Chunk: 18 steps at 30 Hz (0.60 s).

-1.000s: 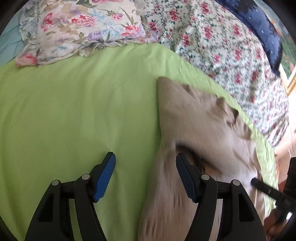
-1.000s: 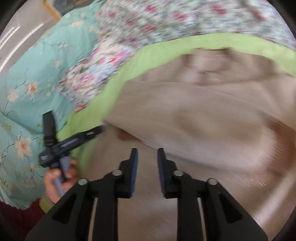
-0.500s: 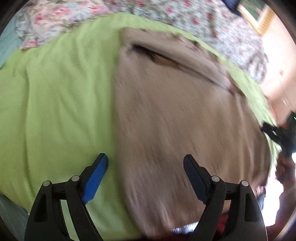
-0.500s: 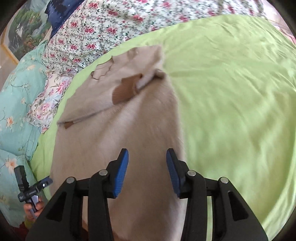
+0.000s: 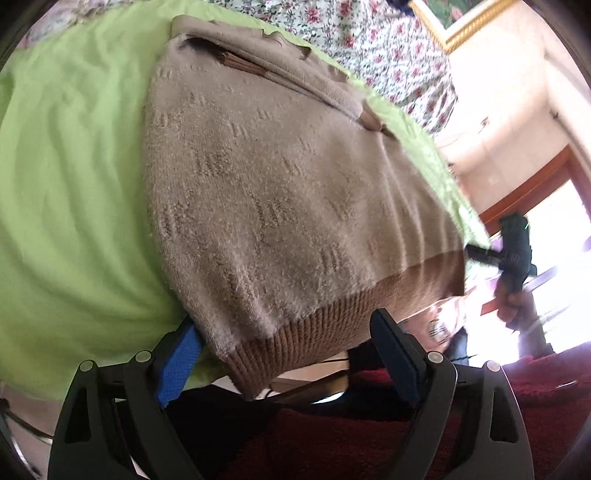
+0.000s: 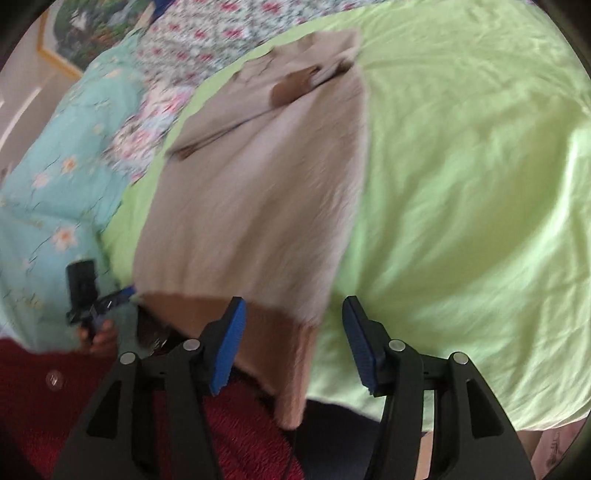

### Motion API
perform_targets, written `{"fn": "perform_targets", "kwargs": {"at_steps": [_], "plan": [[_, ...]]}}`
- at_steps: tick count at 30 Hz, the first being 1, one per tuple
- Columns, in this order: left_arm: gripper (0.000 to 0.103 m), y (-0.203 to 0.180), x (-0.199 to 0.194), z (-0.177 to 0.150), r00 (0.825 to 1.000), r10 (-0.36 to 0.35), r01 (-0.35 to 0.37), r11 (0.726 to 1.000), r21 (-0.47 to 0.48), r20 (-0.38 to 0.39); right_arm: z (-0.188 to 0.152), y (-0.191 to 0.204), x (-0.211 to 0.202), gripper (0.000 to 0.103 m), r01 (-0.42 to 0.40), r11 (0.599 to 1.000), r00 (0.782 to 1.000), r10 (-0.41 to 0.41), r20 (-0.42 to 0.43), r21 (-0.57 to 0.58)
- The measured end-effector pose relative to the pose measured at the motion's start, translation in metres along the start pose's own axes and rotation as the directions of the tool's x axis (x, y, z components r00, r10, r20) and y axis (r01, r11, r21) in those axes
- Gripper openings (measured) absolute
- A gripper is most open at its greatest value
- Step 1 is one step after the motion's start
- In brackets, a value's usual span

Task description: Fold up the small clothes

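Left wrist view: beige sweater [image 5: 280, 192] flat on green sheet [image 5: 74, 166], ribbed hem [image 5: 317, 328] hanging off the bed edge.
Left gripper [image 5: 284, 354] jaws wide apart around the hem corner, pads not pressing. Right gripper [image 6: 291, 339] jaws opening, straddling the other hem corner, nothing clamped. Risk: the overhanging hem may drag the sweater off the sheet, or one gripper grabs only the top layer, giving a skewed fold.

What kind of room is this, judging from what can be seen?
Most likely a bedroom. The beige sweater lies on a bed with a green sheet, floral bedding is piled beside it, and a framed picture hangs on the wall.
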State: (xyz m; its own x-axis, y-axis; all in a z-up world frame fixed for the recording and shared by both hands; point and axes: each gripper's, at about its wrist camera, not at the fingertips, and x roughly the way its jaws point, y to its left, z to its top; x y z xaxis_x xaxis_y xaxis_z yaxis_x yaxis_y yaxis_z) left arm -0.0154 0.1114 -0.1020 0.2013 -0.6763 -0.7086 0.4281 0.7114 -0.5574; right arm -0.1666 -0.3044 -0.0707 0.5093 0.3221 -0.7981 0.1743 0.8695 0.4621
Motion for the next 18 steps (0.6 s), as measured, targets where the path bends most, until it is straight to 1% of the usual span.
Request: {"fn": "perform_targets", "kwargs": {"at_steps": [2,4,6,7,8,9,10,11,12,13,14,16,18], "plan": [[0.083,0.002,-0.001,-0.001,0.999,-0.032,0.032,0.999,-0.006,-0.008,-0.006,0.005,0.004,0.056,-0.026,0.999,0.999,0.025,-0.02,-0.022],[0.08,0.002,0.003,-0.004,0.999,-0.044,0.044,0.999,0.006,-0.031,-0.01,0.01,0.011,0.056,-0.05,0.998,0.998,0.049,-0.032,-0.045],[0.071,0.002,0.01,-0.004,0.998,-0.038,0.039,0.999,0.016,-0.053,-0.01,0.013,0.016,0.057,-0.07,0.997,0.997,0.069,-0.023,-0.043],[0.069,0.001,0.015,-0.004,0.997,-0.029,0.031,0.999,0.02,-0.065,-0.009,0.017,0.02,0.057,-0.074,0.996,0.997,0.074,-0.017,-0.042],[0.065,0.001,0.017,-0.004,0.997,-0.026,0.028,0.999,0.022,-0.078,-0.009,0.019,0.021,0.056,-0.067,0.996,0.998,0.067,-0.011,-0.05],[0.058,0.0,0.018,-0.005,0.996,-0.017,0.019,0.999,0.027,-0.082,-0.009,0.021,0.022,0.049,-0.056,0.997,0.998,0.055,-0.006,-0.061],[0.054,0.001,0.018,-0.006,0.997,0.001,0.001,1.0,0.031,-0.08,-0.01,0.022,0.022,0.033,-0.033,0.997,0.999,0.033,-0.002,-0.072],[0.042,0.002,0.019,-0.007,0.997,0.011,-0.009,1.0,0.03,-0.079,-0.011,0.022,0.022,0.025,-0.011,0.997,1.0,0.011,0.001,-0.076],[0.025,0.006,0.018,-0.008,0.997,0.024,-0.022,1.0,0.022,-0.077,-0.011,0.019,0.02,0.013,0.003,0.997,1.0,-0.002,0.006,-0.071],[0.016,0.01,0.017,-0.009,0.997,0.032,-0.031,0.999,0.011,-0.075,-0.012,0.015,0.015,0.01,0.0,0.998,1.0,0.002,0.026,-0.058],[0.008,0.015,0.014,-0.01,0.997,0.026,-0.027,1.0,-0.01,-0.074,-0.012,0.012,0.01,0.01,-0.005,0.999,0.999,0.007,0.046,-0.049],[0.008,0.016,0.01,-0.013,0.998,0.022,-0.023,0.999,-0.024,-0.052,-0.015,0.005,-0.007,0.009,-0.043,0.999,0.992,0.045,0.116,-0.019],[0.007,0.007,0.0,-0.015,0.999,0.039,-0.039,0.999,0.002,-0.015,-0.02,-0.001,-0.023,0.009,-0.094,0.996,0.981,0.092,0.173,0.008]]}}
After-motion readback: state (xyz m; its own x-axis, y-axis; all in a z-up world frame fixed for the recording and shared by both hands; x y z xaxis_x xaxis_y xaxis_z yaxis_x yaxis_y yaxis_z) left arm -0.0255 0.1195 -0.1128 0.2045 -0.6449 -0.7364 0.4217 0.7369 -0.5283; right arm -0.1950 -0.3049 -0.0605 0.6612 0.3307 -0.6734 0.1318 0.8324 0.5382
